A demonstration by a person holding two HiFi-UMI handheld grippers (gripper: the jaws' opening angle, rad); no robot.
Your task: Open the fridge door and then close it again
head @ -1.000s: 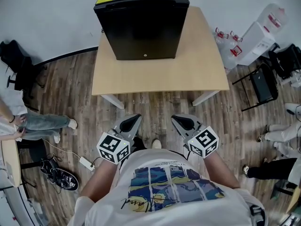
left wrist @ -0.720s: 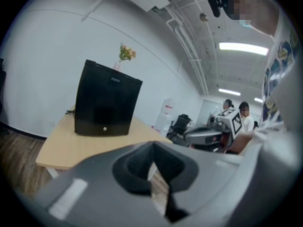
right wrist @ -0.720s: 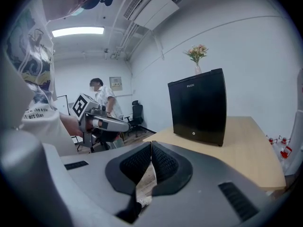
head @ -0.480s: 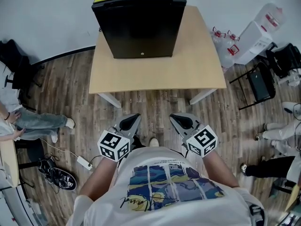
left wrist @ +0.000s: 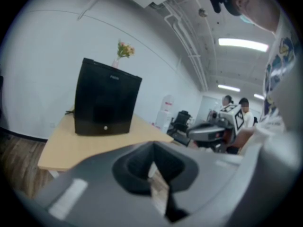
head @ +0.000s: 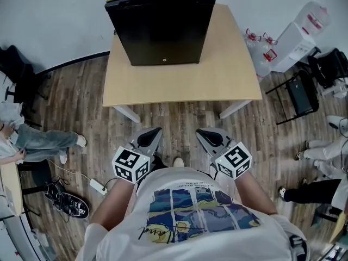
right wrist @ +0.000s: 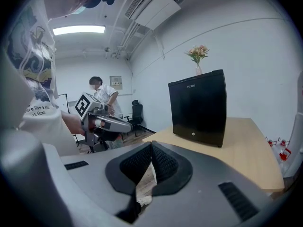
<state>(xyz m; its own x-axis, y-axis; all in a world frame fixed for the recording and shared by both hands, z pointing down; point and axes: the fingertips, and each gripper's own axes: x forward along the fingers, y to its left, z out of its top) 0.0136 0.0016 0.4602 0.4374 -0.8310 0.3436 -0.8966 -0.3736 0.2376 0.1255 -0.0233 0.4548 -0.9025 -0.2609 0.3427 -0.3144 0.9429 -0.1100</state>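
Head view, with the left and right gripper views. The fridge [head: 160,23], a black cabinet, stands at 12 o'clock on the far part of the desk [head: 228,75]. Its door [head: 163,42] faces the person and lies shut, flush with the cabinet.

The left gripper [head: 153,134] and right gripper [head: 204,134] hang just ahead of the torso at 11 and 1 o'clock, over the floor and well apart from the desk. Each gripper's own view shows its jaws clenched pad to pad, with nothing between them.

A shut door and two empty grippers held back fit two stages alike: a door yet to be swung out, and one already swung out and pushed home. The views do not decide between them.

In either case, good handling probably means working the door at its free edge. It should move slowly along its arc, so that the cabinet does not slide on the smooth desk and the vase of flowers [right wrist: 198,56] on top does not tip.

Hard to make out:
- No handle or recess shows, only a small pale dot [head: 165,61] low on the door, so the hinge side cannot be told.
- The frame cuts off the rear of the cabinet in the head view.
- The vase is plain only in the gripper views.
- The interior is hidden.
- The marker cubes cover both of the person's hands.
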